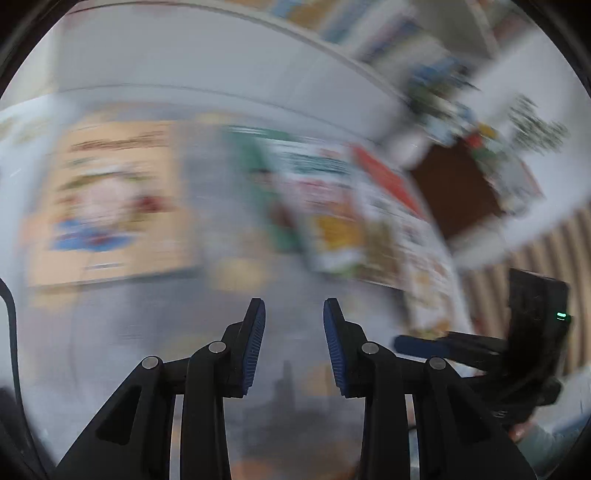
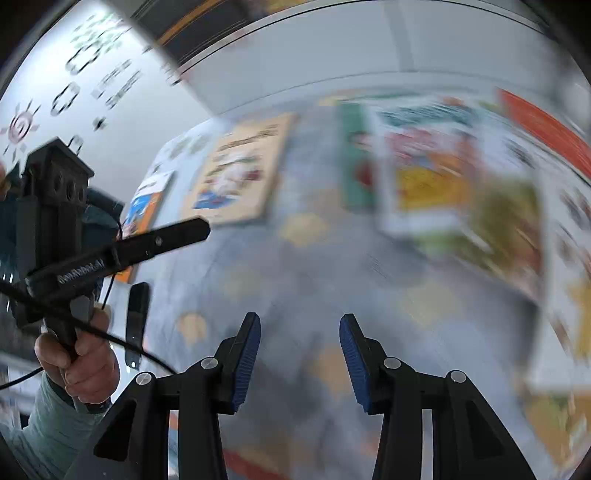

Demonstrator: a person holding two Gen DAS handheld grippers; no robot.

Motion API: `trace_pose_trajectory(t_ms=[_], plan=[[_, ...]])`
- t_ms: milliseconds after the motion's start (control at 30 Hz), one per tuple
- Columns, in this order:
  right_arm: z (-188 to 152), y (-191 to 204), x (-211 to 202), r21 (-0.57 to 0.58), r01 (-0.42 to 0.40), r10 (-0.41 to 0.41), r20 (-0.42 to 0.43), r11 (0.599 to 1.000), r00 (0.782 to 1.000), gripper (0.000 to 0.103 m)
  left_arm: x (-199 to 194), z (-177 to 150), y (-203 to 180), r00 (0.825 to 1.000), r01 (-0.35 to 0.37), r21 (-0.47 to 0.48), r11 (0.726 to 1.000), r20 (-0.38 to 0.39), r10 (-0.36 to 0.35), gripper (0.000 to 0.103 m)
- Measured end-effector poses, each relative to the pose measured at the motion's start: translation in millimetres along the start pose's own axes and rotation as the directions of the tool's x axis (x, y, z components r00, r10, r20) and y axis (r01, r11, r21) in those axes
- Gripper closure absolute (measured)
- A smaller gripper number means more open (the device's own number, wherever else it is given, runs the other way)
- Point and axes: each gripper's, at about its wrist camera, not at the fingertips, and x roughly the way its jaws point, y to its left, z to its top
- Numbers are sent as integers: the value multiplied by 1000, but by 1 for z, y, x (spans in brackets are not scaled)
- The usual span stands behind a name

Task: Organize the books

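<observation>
Both views are smeared by motion. A tan picture book [image 1: 110, 199] [image 2: 236, 173] lies flat on a grey-blue cloth [image 2: 314, 288]. To its right lies a loose overlapping pile of colourful books [image 1: 332, 206] [image 2: 436, 177]. A blue and orange book [image 2: 142, 214] lies further left. My left gripper [image 1: 294, 306] hangs over the cloth in front of the books, open, nothing between its blue pads. My right gripper [image 2: 300, 321] is likewise open and holds nothing, above the cloth short of the pile.
A white ledge [image 1: 221, 74] runs behind the cloth, with a row of upright books [image 1: 351, 22] above it. A brown panel [image 1: 454, 192] and wooden slats [image 1: 535, 251] are at the right. A hand [image 2: 77, 362] holds the other gripper's handle at the left.
</observation>
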Motion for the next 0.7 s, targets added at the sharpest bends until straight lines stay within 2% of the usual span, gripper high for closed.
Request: trace_pose_trajectory(t_ms=[133, 200, 267, 333, 367, 400, 433, 467, 567, 700], plan=[[-26, -43, -49, 105, 52, -61, 81, 993, 995, 60, 29, 2, -73, 996, 85, 89, 992, -50, -81, 74], [-32, -69, -78, 156, 81, -103, 144, 984, 984, 57, 39, 2, -104, 994, 98, 126, 987, -62, -91, 72], [-34, -92, -101, 189, 113, -152, 204, 975, 967, 42, 49, 2, -125, 996, 79, 151, 985, -62, -71, 71], [-34, -112, -119, 200, 124, -173, 250, 972, 953, 35, 63, 6, -142, 995, 79, 151, 985, -72, -68, 70], [-34, -126, -127, 200, 115, -167, 267, 973, 949, 32, 70, 9, -146, 994, 82, 136, 987, -77, -72, 65], [-34, -141, -135, 206, 115, -169, 269, 972, 948, 30, 77, 10, -150, 994, 81, 112, 990, -78, -72, 61], [-33, -153, -138, 213, 120, -175, 264, 970, 949, 27, 86, 12, -155, 995, 75, 84, 994, -77, -69, 49], [-33, -166, -140, 219, 122, -178, 258, 968, 950, 27, 95, 13, -158, 995, 71, 62, 996, -76, -67, 41], [-33, -206, -138, 240, 106, -163, 230, 965, 960, 27, 120, 13, -166, 996, 52, 9, 999, -79, -51, 40], [-32, -247, -123, 260, 120, -167, 167, 958, 972, 27, 150, 4, -167, 996, -40, -42, 998, -86, 36, 41]])
